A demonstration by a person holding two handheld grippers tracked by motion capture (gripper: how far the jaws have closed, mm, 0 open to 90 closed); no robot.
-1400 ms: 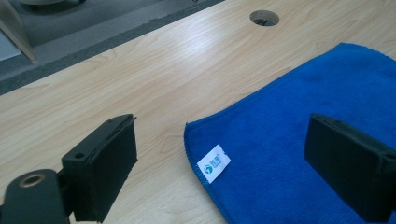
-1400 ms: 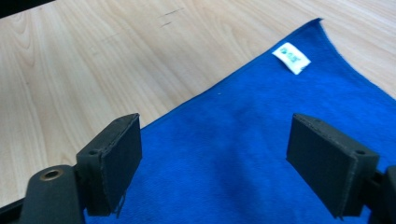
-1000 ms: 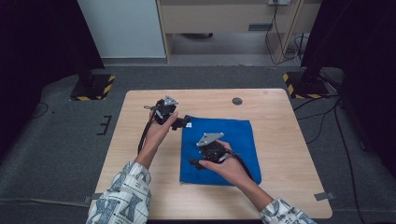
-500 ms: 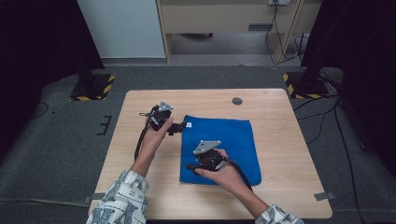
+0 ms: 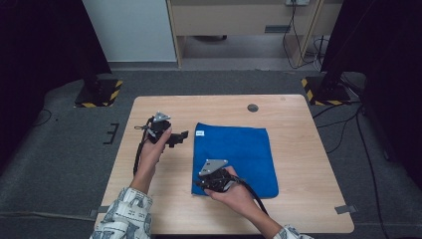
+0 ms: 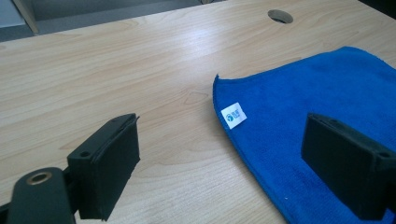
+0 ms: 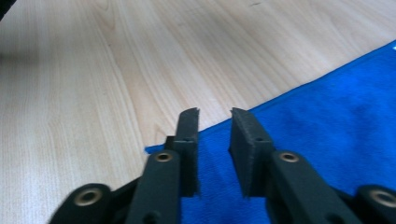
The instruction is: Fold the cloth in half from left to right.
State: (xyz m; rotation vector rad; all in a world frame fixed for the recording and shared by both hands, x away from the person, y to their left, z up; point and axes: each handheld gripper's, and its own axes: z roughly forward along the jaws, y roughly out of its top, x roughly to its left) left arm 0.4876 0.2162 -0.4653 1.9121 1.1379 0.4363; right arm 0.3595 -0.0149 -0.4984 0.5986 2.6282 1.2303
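A blue cloth (image 5: 239, 149) lies flat on the wooden table (image 5: 298, 119), with a small white label (image 6: 233, 115) near its far-left corner. My left gripper (image 5: 181, 137) hovers just left of that corner with its jaws wide open and nothing between them; in the left gripper view (image 6: 233, 154) the cloth edge (image 6: 327, 88) runs between the jaws. My right gripper (image 5: 198, 183) sits at the cloth's near-left corner. Its jaws (image 7: 215, 116) stand a narrow gap apart above the cloth (image 7: 327, 107), and nothing is clearly pinched.
A round cable hole (image 5: 253, 107) sits in the table near its far edge. Bare wood surrounds the cloth on all sides. Dark stands with striped bases (image 5: 97, 94) rest on the floor beyond the table's far corners.
The left gripper has drawn back to the left, off the cloth's far-left corner. The right gripper has moved left and nearer, to the cloth's near-left corner.
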